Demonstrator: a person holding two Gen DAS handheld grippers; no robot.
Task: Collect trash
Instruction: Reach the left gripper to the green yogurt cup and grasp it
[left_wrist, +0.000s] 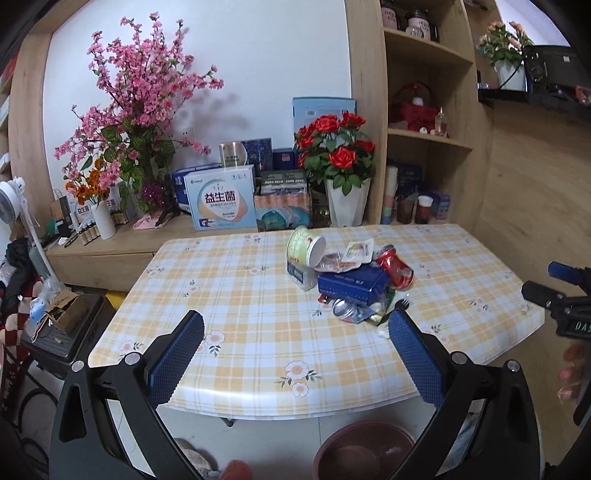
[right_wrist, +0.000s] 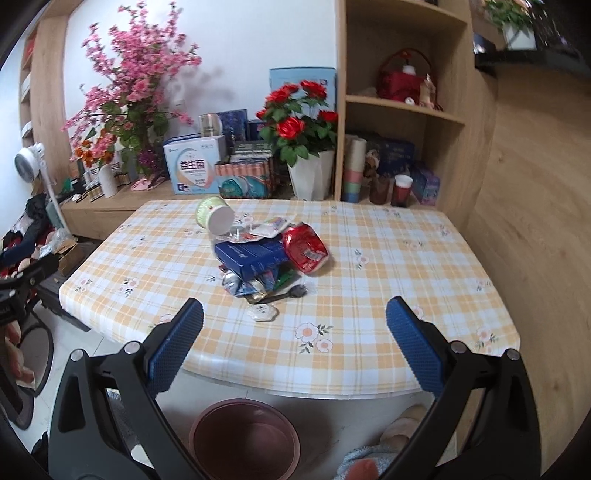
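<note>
The desk (right_wrist: 369, 280) is covered in a yellow-and-white check with small flowers. On it are seen a pale green cup (right_wrist: 214, 218), a dark blue box (right_wrist: 251, 258) and a crushed red can (right_wrist: 304, 249). Below its near edge, a maroon bin (right_wrist: 243, 435) is seen.

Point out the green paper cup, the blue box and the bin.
green paper cup (right_wrist: 216, 218): right wrist view, white underside.
blue box (right_wrist: 251, 258): right wrist view, top face.
bin (right_wrist: 243, 410): right wrist view, far rim, on the floor.

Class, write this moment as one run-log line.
left tongs: open, empty | right tongs: open, empty | mixed trash pile: untouched on checked table | round brown bin: below table edge
</note>
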